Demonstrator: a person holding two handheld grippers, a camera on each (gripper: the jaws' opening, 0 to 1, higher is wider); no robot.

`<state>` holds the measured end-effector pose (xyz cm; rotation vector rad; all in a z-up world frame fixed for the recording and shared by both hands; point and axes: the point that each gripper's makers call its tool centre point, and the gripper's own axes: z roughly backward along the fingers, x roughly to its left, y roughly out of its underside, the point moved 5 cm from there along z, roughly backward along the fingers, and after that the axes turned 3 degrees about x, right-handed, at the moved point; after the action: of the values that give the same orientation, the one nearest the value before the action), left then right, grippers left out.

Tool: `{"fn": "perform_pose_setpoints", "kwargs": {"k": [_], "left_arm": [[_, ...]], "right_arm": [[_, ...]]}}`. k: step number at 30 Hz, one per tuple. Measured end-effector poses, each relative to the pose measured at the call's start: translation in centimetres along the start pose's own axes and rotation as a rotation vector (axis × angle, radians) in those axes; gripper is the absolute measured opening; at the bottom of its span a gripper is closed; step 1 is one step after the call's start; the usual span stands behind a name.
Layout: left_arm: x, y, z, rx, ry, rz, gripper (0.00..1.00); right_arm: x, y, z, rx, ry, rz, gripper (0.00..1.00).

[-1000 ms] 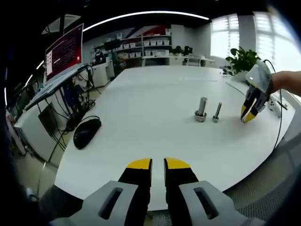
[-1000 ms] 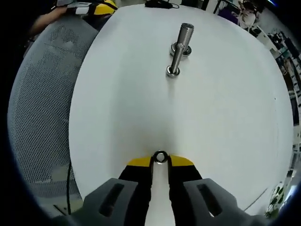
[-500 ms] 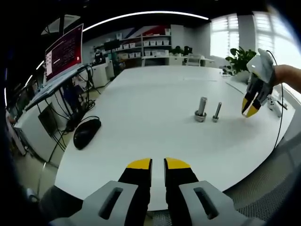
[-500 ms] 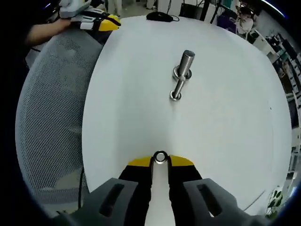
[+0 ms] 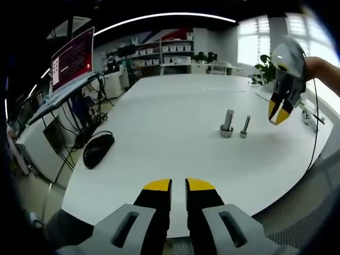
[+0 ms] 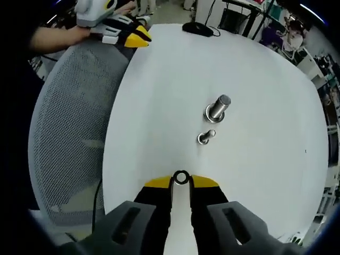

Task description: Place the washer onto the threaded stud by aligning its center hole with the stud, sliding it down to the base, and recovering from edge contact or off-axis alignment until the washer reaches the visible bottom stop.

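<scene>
Small, stiff, slick steel washer point(image 6: 181, 177) pinched by its rim at the tips of the right gripper point(image 6: 181, 182), above the counter point(image 6: 159, 106) short of the threaded stud point(image 6: 206, 137); left gripper point(image 5: 178, 185) nearly closed, empty.

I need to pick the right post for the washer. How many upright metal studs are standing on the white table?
2. A thicker stud and a thinner stud stand side by side on the white table, a small gap between them, near the right hand-held gripper.
</scene>
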<state>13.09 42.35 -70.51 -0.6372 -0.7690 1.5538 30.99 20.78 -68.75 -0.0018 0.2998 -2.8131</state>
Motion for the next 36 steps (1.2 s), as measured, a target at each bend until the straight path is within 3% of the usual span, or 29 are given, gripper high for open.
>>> {"fn": "perform_pose_setpoints", "kwargs": {"k": [22, 36], "left_arm": [[0.1, 0.0, 0.0, -0.006, -0.003, 0.005, 0.08], [0.1, -0.1, 0.1, -0.01, -0.004, 0.008, 0.08]], "right_arm": [[-1.8, -4.3, -0.5, -0.013, 0.001, 0.017, 0.14], [-3.2, -4.7, -0.9, 0.017, 0.058, 0.045, 0.14]]}}
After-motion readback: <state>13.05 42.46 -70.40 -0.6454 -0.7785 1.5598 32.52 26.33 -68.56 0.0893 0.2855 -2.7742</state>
